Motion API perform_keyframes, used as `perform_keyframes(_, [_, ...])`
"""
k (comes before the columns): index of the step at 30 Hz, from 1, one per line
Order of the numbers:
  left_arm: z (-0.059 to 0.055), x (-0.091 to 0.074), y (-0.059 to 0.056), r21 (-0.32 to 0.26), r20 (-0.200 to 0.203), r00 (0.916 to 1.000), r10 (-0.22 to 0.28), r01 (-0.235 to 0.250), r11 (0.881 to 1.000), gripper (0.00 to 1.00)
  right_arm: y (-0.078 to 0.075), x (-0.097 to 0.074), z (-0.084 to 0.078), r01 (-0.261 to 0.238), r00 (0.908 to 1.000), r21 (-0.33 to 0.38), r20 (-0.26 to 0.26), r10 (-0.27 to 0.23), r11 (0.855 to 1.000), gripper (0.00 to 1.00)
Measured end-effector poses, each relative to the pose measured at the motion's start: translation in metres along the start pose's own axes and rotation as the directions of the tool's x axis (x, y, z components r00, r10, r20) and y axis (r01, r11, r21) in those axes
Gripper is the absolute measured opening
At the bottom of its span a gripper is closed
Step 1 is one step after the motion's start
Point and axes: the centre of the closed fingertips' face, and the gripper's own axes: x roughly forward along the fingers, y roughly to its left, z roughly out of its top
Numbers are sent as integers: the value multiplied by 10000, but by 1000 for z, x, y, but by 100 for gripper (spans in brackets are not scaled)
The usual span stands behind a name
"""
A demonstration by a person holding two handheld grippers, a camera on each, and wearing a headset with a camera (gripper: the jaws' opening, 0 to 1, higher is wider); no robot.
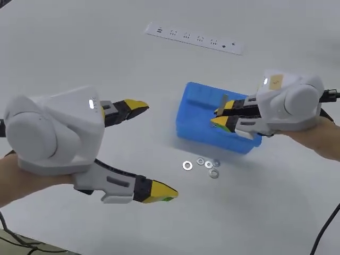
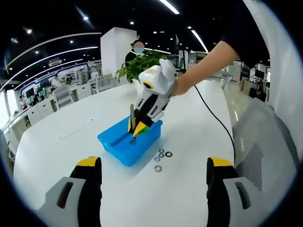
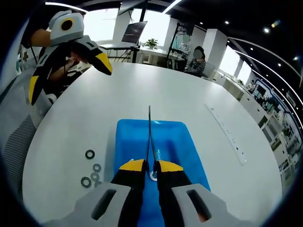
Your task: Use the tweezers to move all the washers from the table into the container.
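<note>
I hold the right gripper (image 1: 222, 116) over the blue container (image 1: 195, 100), which stands near the middle of the worktop (image 1: 79, 42), well away from the power strip (image 1: 194, 38) toward the far edge. The jaws of this gripper are pressed together on the tweezers (image 3: 149, 137), I think because the squeeze of the jaws is what closes the tweezers' two thin arms. In the right gripper view the arms come together at the far end and separate a little toward the jaws, so the joined end points away from the gripper and the working tips sit close to the jaws. From the left gripper view the long axis stands steeply, joined end up and tips down into the container. At the tips there is a small ring (image 3: 154, 176). I cannot tell if it is pinched or already lies on the container floor. I judge this is the moment of dropping one piece. The remaining washers (image 1: 187, 166) lie in a small group on the worktop just beside the container's near long side, flat and close to each other. The left gripper (image 1: 151, 149) hovers at the left with its jaws wide apart and holds nothing, so it does not disturb the work.
</note>
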Motion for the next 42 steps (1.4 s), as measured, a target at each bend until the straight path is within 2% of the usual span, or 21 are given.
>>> perform_keyframes(6, [5, 2, 0, -331, 101, 9999, -56, 59, 9994, 93, -1, -13, 11, 80, 9996, 7, 255, -80, 10000, 8])
perform_keyframes(10, [17, 8, 13, -533, 391, 9992, 48, -27, 9986, 92, 2, -14, 13, -12, 9998, -183, 217, 16, 9998, 8])
perform_keyframes(13, [32, 14, 25, -291, 447, 9990, -11, 24, 9996, 86, 4, -12, 13, -4, 9999, -271, 138, 8, 9996, 8])
perform_keyframes(14, [42, 16, 33, -90, 660, 9978, 27, -21, 10000, 84, 5, -12, 14, -25, 9999, -284, 138, 29, 9996, 8])
perform_keyframes(15, [45, 18, 35, -55, 735, 9973, 32, -28, 10000, 83, 6, -12, 15, -51, 9999, -317, 155, 56, 9995, 8])
perform_keyframes(16, [55, 22, 42, -41, 984, 9951, 12, -8, 10000, 82, 6, -12, 16, -56, 9998, -378, 169, 62, 9993, 8])
perform_keyframes(17, [60, 26, 45, -34, 1114, 9938, -41, 45, 10000, 79, 7, -12, 18, -97, 9997, -380, 206, 104, 9992, 8])
perform_keyframes(18, [65, 32, 50, -4, 1203, 9927, -103, 104, 9999, 76, 7, -12, 19, -137, 9996, -367, 247, 146, 9992, 8])
perform_keyframes(19, [67, 37, 53, 49, 1110, 9937, -168, 163, 9999, 71, 8, -13, 21, -141, 9995, -396, 278, 152, 9991, 8])
perform_keyframes(20, [69, 43, 53, 277, 917, 9948, -454, 430, 9987, 66, 8, -13, 23, -199, 9992, -390, 337, 212, 9990, 8])
perform_keyframes(23, [77, 59, 54, 576, 953, 9913, -905, 853, 9947, 56, 10, -14, 28, -332, 9976, -345, 592, 352, 9989, 8])
perform_keyframes(27, [78, 79, 50, 1046, 678, 9862, -1513, 1438, 9841, 49, 11, -13, 31, -442, 9967, -400, 664, 468, 9982, 8])
perform_keyframes(29, [76, 86, 46, 1039, 524, 9815, -1844, 1783, 9785, 47, 11, -12, 31, -460, 9965, -402, 676, 486, 9981, 8])
perform_keyframes(32, [72, 91, 43, 1319, 261, 9765, -2141, 2089, 9690, 40, 12, -11, 30, -537, 9963, -458, 652, 566, 9975, 8])
perform_keyframes(34, [72, 93, 41, 1544, 224, 9736, -2273, 2213, 9629, 34, 12, -11, 29, -583, 9961, -511, 628, 615, 9970, 8])
perform_keyframes(39, [74, 93, 40, 1650, 169, 9675, -2524, 2463, 9550, 20, 13, -11, 27, -646, 9959, -507, 596, 676, 9966, 8])
perform_keyframes(41, [77, 90, 34, 1487, 298, 9550, -2952, 2878, 9461, 10, 13, -11, 26, -647, 9961, -467, 576, 673, 9968, 8])
perform_keyframes(42, [78, 90, 33, 1569, 362, 9537, -2985, 2896, 9442, 9, 12, -11, 26, -643, 9960, -456, 595, 670, 9969, 8])
